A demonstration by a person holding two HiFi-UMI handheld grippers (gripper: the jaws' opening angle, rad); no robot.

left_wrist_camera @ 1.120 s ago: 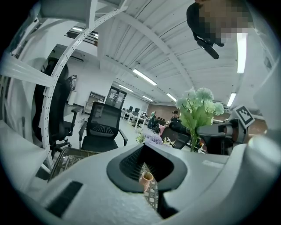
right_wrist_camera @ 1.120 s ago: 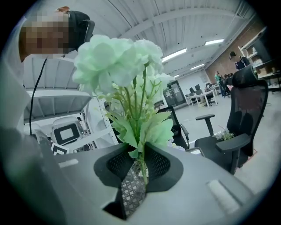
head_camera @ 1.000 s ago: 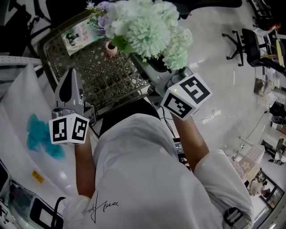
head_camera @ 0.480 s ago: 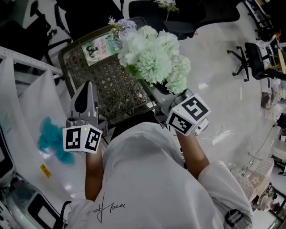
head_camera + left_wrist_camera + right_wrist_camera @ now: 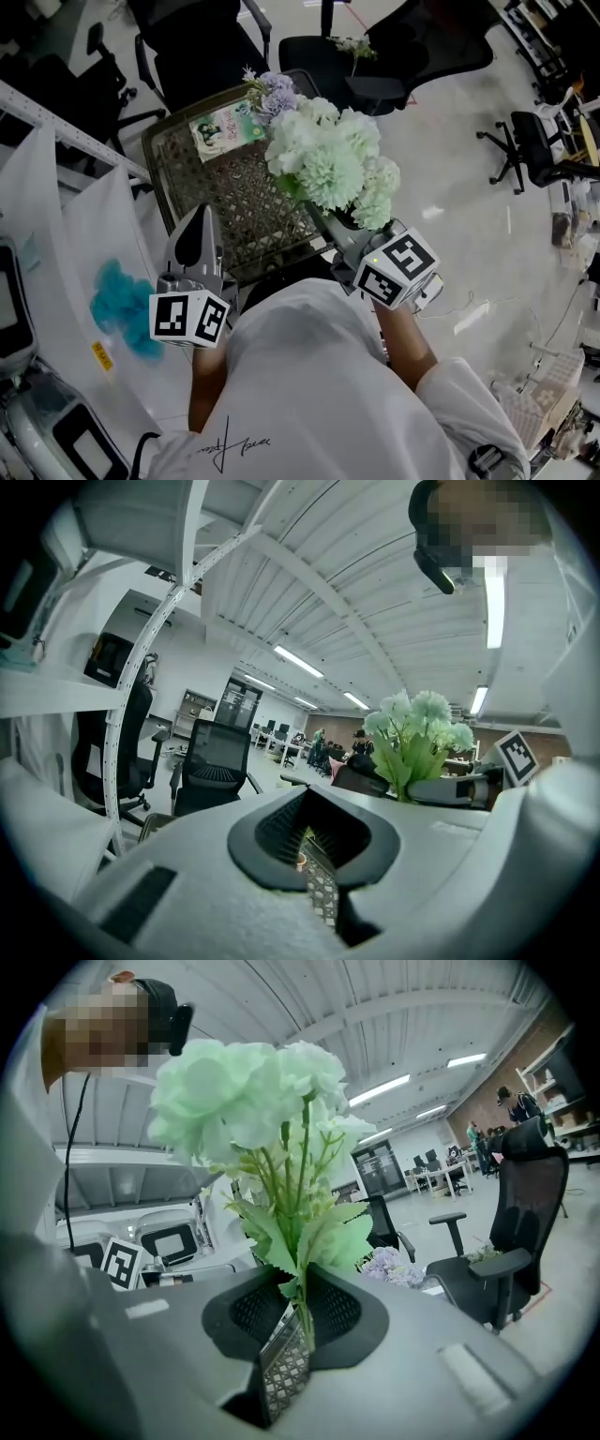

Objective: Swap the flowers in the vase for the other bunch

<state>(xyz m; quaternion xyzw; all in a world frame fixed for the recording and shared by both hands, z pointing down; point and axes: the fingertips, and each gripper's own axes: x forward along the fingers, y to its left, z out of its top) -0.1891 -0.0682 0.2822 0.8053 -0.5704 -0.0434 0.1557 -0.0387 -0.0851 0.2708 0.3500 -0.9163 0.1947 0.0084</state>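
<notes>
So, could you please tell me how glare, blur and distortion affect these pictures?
Head view: sharp and evenly lit, mild glare on the floor. Left gripper view: fisheye bends the ceiling beams, and the ceiling light blooms. Right gripper view: the green bunch looks washed out, corners vignetted black.

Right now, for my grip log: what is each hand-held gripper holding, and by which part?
Right hand-held gripper: pale green flower bunch, by its stems. Left hand-held gripper: shut, nothing held.
</notes>
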